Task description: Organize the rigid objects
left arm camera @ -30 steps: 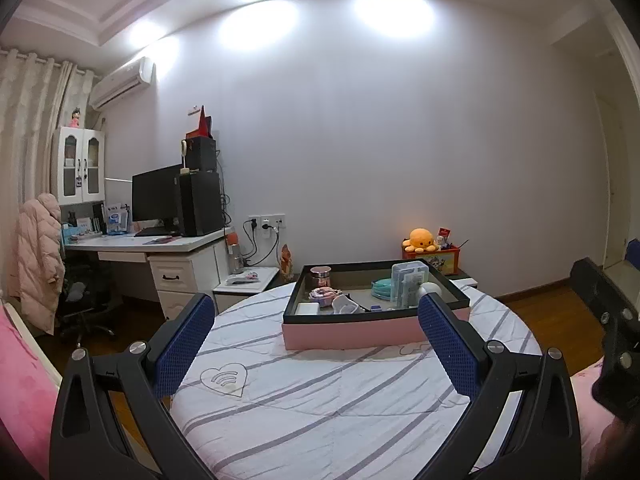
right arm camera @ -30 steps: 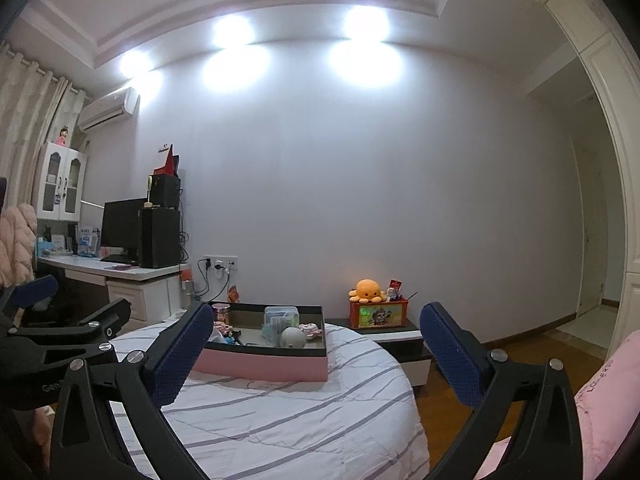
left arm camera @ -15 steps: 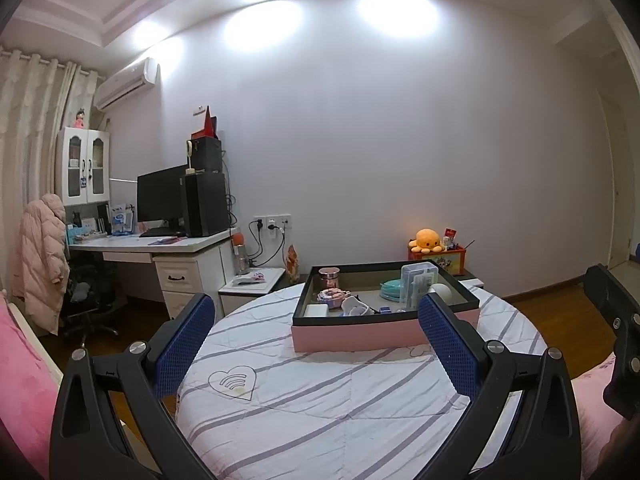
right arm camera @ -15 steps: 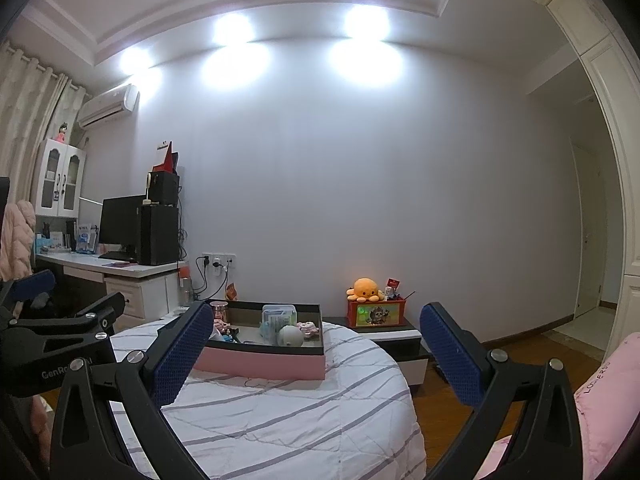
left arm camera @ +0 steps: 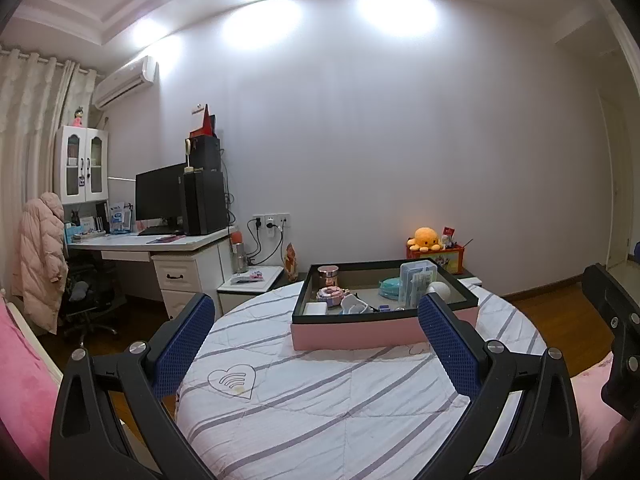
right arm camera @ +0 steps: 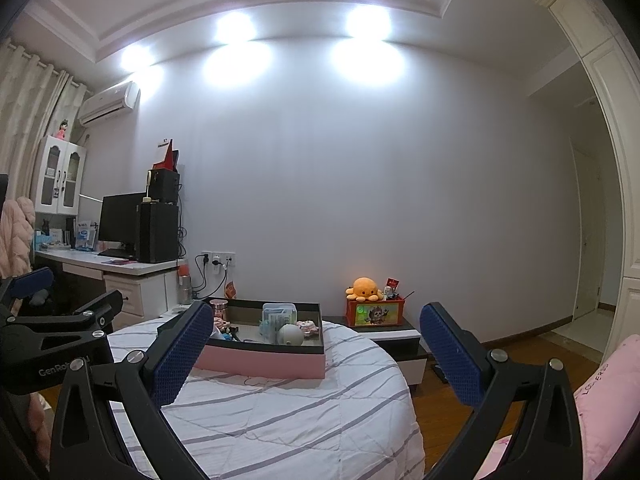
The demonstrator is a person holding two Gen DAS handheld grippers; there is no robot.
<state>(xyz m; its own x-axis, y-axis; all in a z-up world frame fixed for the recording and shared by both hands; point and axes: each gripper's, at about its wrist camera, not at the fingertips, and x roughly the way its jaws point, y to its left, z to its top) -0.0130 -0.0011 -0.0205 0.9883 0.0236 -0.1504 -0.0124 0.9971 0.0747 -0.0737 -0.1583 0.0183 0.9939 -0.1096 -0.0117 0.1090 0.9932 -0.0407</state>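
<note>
Firstly, in the left wrist view we saw the left gripper [left arm camera: 316, 336] with its jaws spread wide and nothing held between them. It hung above a round surface [left arm camera: 320, 408] covered with a white cloth with grey stripes. On the far part of this surface stood a pink tray [left arm camera: 360, 330] with a dark rim. Inside it we could tell a copper-coloured jar [left arm camera: 328, 275] at the back left, a clear plastic box [left arm camera: 418, 284] standing upright on the right, a white ball [left arm camera: 439, 289] just beside the box, and some small items in front that were too small to name. Part of the right gripper [left arm camera: 616, 320] showed at the right edge.

Then, in the right wrist view, the right gripper [right arm camera: 316, 340] also had its jaws wide apart and empty. The same tray [right arm camera: 260, 362] lay to the left of centre. An orange plush octopus [right arm camera: 363, 289] sat on a red box [right arm camera: 376, 314] on a low cabinet behind the surface.
</note>
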